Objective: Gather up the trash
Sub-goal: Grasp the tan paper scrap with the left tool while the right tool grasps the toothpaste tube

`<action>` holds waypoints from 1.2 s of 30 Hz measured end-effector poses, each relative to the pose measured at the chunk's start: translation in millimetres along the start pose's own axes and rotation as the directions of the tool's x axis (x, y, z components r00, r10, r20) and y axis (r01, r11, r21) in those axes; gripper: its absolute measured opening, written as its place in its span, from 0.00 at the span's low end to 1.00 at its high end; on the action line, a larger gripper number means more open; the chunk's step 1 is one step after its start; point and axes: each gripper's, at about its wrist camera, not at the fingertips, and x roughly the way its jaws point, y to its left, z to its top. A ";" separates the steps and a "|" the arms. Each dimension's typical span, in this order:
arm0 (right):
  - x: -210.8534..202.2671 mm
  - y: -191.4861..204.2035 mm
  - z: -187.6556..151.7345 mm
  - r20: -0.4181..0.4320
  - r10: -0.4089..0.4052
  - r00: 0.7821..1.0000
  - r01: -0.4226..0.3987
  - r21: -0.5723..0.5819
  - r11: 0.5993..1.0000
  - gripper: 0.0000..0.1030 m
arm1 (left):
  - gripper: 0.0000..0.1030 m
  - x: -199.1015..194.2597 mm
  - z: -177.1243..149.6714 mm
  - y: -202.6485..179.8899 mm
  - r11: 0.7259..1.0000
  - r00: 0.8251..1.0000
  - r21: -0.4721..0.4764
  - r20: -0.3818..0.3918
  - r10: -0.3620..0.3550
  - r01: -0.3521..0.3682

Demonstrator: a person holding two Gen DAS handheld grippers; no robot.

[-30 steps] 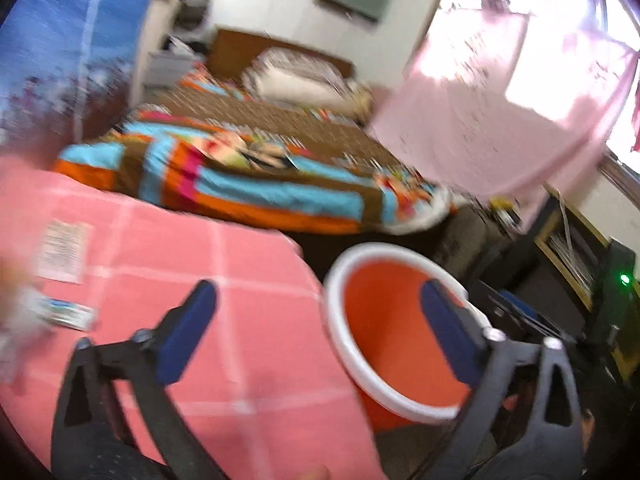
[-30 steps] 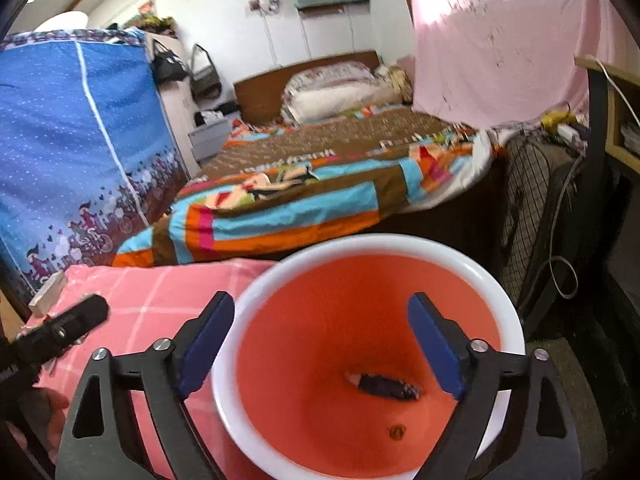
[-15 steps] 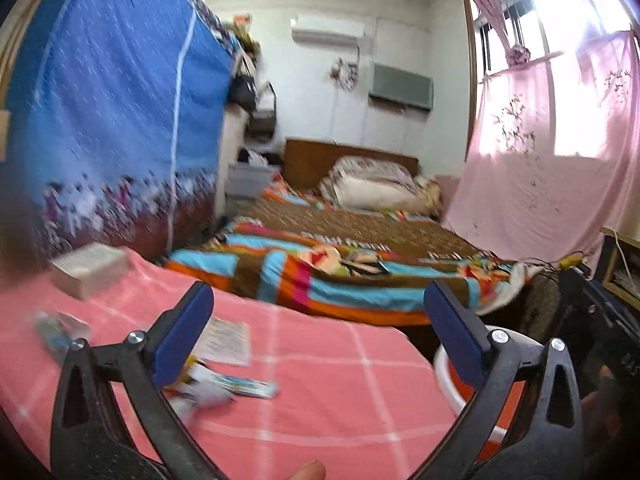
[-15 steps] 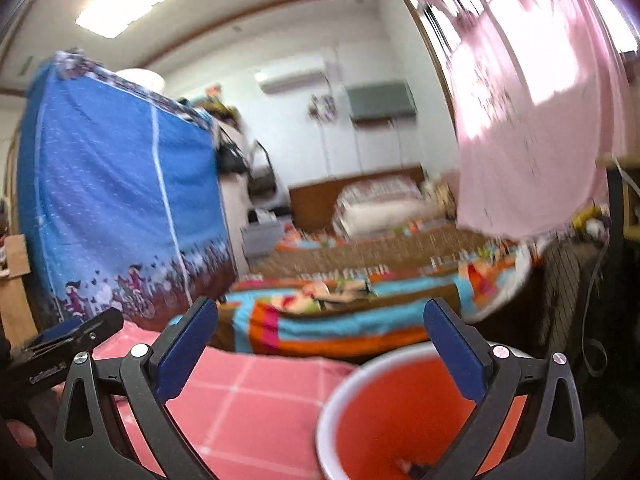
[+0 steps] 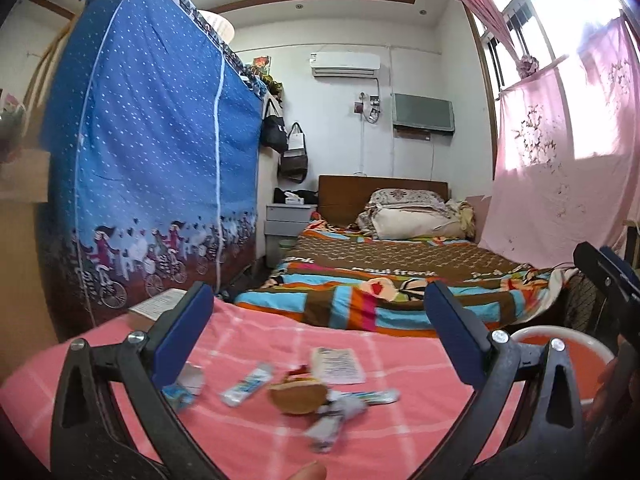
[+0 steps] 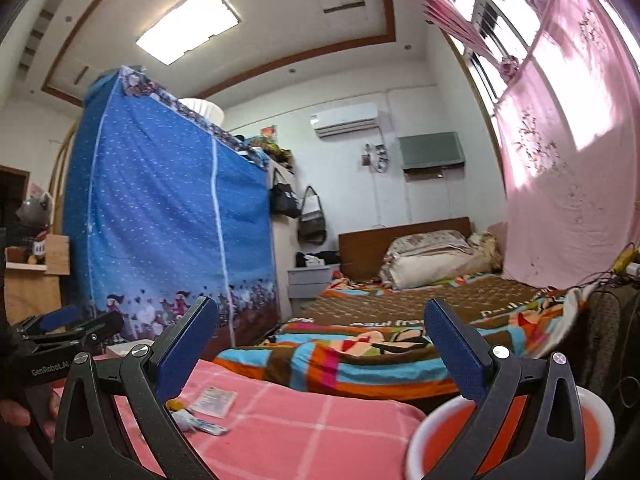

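Left gripper and right gripper: both spread wide, empty. Trash: blurred wrappers, paper slip, brown lump on pink checked cloth. Orange bucket at right, partly cut off.

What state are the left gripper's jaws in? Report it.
Open. The left gripper shows its two blue pads standing wide apart with nothing between them; the scattered wrappers lie untouched on the pink cloth beyond.
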 end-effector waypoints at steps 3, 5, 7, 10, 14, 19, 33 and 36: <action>8.8 14.1 -5.0 -0.027 0.023 0.999 -0.023 -0.027 0.999 1.00 | 1.00 -2.7 -2.4 13.3 1.000 1.000 0.006 -0.013 0.019 -0.019; 15.5 22.6 -9.7 -0.055 0.039 0.998 -0.041 -0.042 0.998 1.00 | 1.00 -3.8 -6.4 24.1 0.999 0.999 0.010 -0.030 0.034 -0.034; 19.8 27.3 -14.4 -0.079 0.053 0.995 -0.057 -0.046 0.997 1.00 | 1.00 -2.9 -9.4 32.0 0.999 0.998 0.013 -0.046 0.047 -0.046; 27.7 34.0 -20.4 -0.116 0.067 0.991 -0.074 -0.057 0.996 1.00 | 1.00 -2.2 -14.6 43.5 0.998 0.996 0.012 -0.071 0.058 -0.057; 39.8 41.7 -27.5 -0.175 0.081 0.981 -0.093 -0.060 0.994 1.00 | 1.00 3.7 -17.1 51.3 0.999 0.993 -0.014 -0.111 0.045 -0.047; 57.1 48.2 -36.2 -0.261 0.091 0.961 -0.110 -0.059 0.992 1.00 | 1.00 17.8 -22.6 51.3 1.000 0.983 -0.022 -0.185 -0.002 -0.002; 110.5 62.4 -84.4 -0.628 0.198 0.752 -0.251 0.004 0.968 0.76 | 0.98 86.0 -50.1 48.4 0.970 0.824 -0.143 -0.512 -0.244 0.198; 121.6 66.0 -94.9 -0.692 0.221 0.687 -0.286 0.022 0.958 0.69 | 0.94 91.8 -54.1 48.8 0.961 0.802 -0.178 -0.531 -0.274 0.210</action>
